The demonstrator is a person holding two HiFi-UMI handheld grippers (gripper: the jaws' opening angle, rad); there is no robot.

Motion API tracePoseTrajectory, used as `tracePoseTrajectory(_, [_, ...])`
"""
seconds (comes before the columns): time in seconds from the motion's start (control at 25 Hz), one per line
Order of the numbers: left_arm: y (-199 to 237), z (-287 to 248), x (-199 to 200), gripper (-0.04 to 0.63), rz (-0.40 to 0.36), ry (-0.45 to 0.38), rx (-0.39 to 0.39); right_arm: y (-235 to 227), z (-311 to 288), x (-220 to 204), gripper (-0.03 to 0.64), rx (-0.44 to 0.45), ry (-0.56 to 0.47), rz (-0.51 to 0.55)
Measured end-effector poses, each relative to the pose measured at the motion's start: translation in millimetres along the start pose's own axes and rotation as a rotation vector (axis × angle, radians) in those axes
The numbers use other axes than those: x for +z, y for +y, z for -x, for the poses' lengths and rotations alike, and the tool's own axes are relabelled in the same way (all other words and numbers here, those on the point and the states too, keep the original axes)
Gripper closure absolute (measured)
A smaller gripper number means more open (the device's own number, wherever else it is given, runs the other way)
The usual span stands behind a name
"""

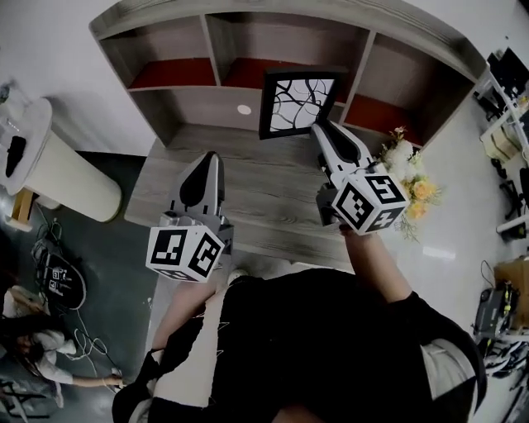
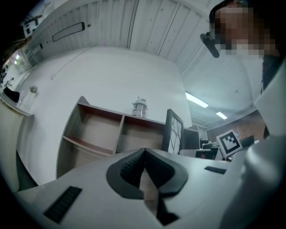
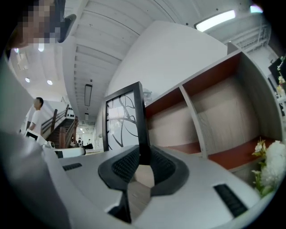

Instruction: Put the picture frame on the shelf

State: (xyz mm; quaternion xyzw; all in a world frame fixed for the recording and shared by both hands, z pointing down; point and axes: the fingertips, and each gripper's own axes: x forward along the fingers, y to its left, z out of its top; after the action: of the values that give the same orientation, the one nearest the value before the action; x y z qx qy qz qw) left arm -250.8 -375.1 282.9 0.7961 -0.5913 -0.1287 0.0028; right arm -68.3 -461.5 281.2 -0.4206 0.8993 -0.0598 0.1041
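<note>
Foreground: my left gripper (image 1: 211, 159), jaws together and empty, hovers over the table (image 1: 264, 206). My right gripper (image 1: 319, 129) is clamped on the lower right corner of the frame (image 1: 297, 101). The frame stands upright, long axis vertical, picture side toward me. The shelf (image 1: 248, 18) lies straight ahead, with its middle compartment directly behind the frame, which is not yet inside. Judgement: the placing needs a forward reach by my right hand alone, as the left is well apart to the side. Flowers (image 1: 409, 182) stand just right of the right gripper.
</note>
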Motion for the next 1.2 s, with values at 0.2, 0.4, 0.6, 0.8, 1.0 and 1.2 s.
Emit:
tracePoseTrajectory(0.2, [8, -19, -2, 0.583, -0.009, 0.011, -0.127, -7, 4, -8, 0.54, -0.12, -0.021, -0.006])
tracePoseTrajectory(0.4, [34, -66, -1, 0.583, 0.037, 0.049, -0.241, -27, -24, -19, 0.54, -0.247, 0.056, -0.035])
tracePoseTrajectory(0.6, [58, -112, -2, 0.583, 0.085, 0.084, -0.337, -46, -64, -27, 0.541, -0.339, 0.145, -0.042])
tracePoseTrajectory(0.8, [75, -119, -5, 0.584, 0.102, 0.091, -0.406, -47, -81, -35, 0.541, -0.395, 0.198, -0.032])
tracePoseTrajectory(1.0, [97, -125, -11, 0.583, 0.135, 0.103, -0.45, -55, -99, -45, 0.541, -0.453, 0.278, -0.016])
tracePoseTrajectory(1.2, [97, -131, -13, 0.583, 0.155, 0.105, -0.463, -71, -104, -43, 0.541, -0.501, 0.342, 0.042])
